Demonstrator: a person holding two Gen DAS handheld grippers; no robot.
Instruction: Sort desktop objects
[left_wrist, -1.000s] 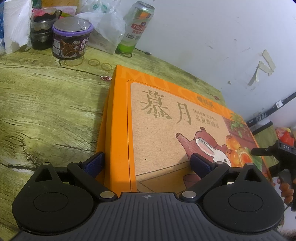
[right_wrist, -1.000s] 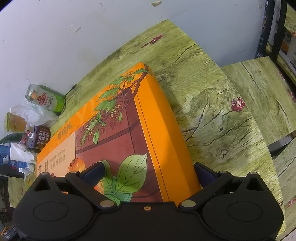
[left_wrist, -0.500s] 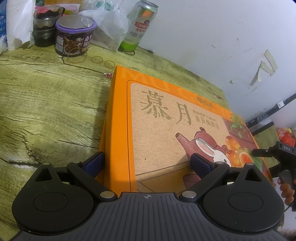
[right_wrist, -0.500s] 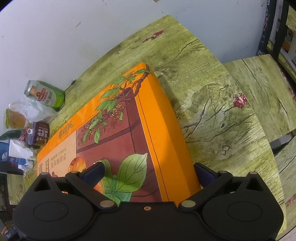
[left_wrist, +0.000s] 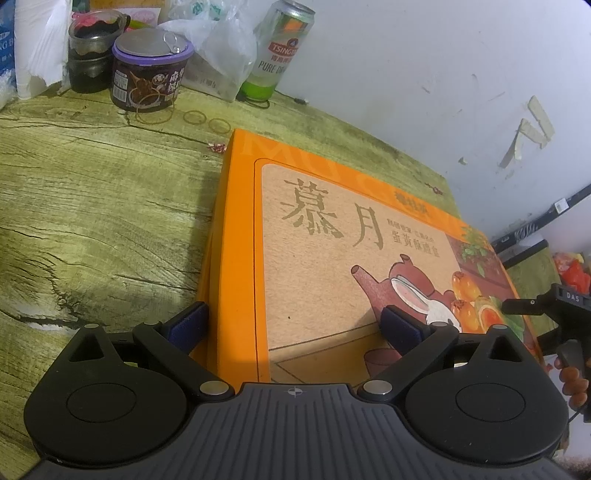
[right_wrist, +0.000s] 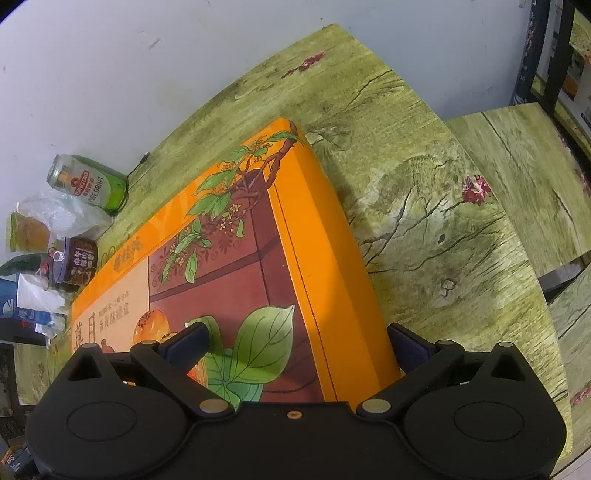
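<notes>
- So there's this big flat orange gift box (left_wrist: 332, 236) lying on the green wood-grain table (left_wrist: 92, 206), one long side near the white wall (left_wrist: 424, 74). The lid has a teapot, a rabbit, oranges and big Chinese characters printed on it.
- The left gripper (left_wrist: 293, 326) sits at the box's left end with its jaws wide apart. One blue pad (left_wrist: 188, 321) is just outside the orange side wall, the other is over the lid near the rabbit. Can't tell if either pad actually touches the box.
- The right gripper (right_wrist: 299, 341) does the same thing at the other end, jaws spread: left pad over the big green leaf print, right pad just off the orange side wall (right_wrist: 332, 258), above the table.
- From the left wrist view you can see the right gripper's handle at the far right edge with a person's fingers (left_wrist: 570, 380) wrapped round it.
- Back-left corner of the table is cluttered: a green Tsingtao can (left_wrist: 280, 51) upright by the wall, a crumpled clear plastic bag (left_wrist: 218, 48) beside it, and a purple-lidded tub (left_wrist: 149, 70) with a pull-tab top.
- There's also a dark glass jar (left_wrist: 92, 55) left of the tub, and white tissue (left_wrist: 40, 48) left of that.
- A few rubber bands (left_wrist: 194, 117) lie loose on the table between the tub and the box corner.
- The right wrist view shows a second green tabletop (right_wrist: 524, 177) off to the right.
</notes>
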